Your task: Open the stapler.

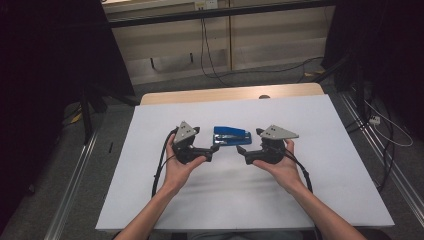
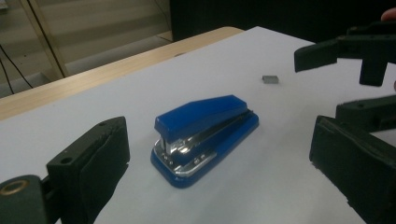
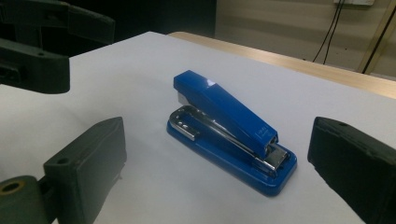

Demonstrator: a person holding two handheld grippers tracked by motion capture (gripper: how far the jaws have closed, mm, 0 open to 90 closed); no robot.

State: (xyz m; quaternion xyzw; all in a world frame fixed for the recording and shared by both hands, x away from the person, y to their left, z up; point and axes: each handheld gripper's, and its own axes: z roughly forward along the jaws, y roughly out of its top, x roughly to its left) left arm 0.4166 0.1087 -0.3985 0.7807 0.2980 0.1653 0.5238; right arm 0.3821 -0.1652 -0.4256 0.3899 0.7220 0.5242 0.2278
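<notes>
stapler (image 1: 231, 135): blue, sat flat on the white desk (image 1: 150, 200)
left claw (image 1: 216, 149): wide apart, just left of stapler
right claw (image 1: 241, 151): spread apart too, just right of it

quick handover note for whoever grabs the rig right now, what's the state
Left gripper: open, holds nothing, just left of the stapler.
Right gripper: open, holds nothing, just right of the stapler.
Stapler: blue, closed, flat on the white table, between the two grippers, untouched.
A small grey block lies on the table beyond the stapler.
Done: both grippers are lined up on the stapler.
Left: the grasp and all handling.
</notes>
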